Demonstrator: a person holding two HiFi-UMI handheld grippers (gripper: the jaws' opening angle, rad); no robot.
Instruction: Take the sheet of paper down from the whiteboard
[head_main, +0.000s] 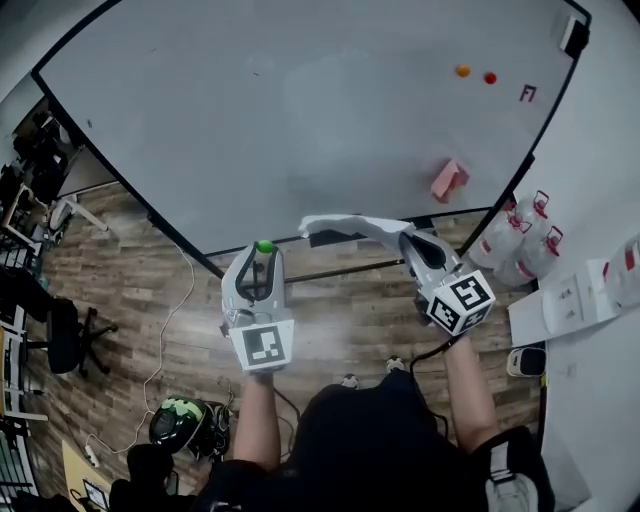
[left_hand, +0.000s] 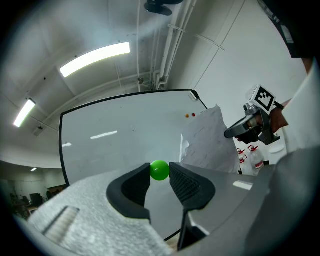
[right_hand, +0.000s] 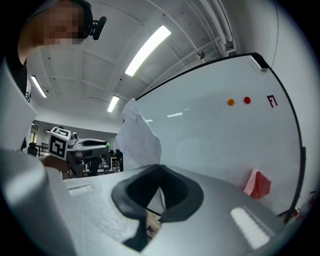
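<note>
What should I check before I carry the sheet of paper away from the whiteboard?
1. The right gripper is shut on the sheet of paper: ok.
2. The left gripper is shut on the green ball: ok.
3. The paper is clear of the whiteboard: ok, it hangs free from the gripper.
4. The paper is untorn: cannot tell; it is crumpled.
5. The orange dot and red dot sit on the board, away from both grippers: ok.
</note>
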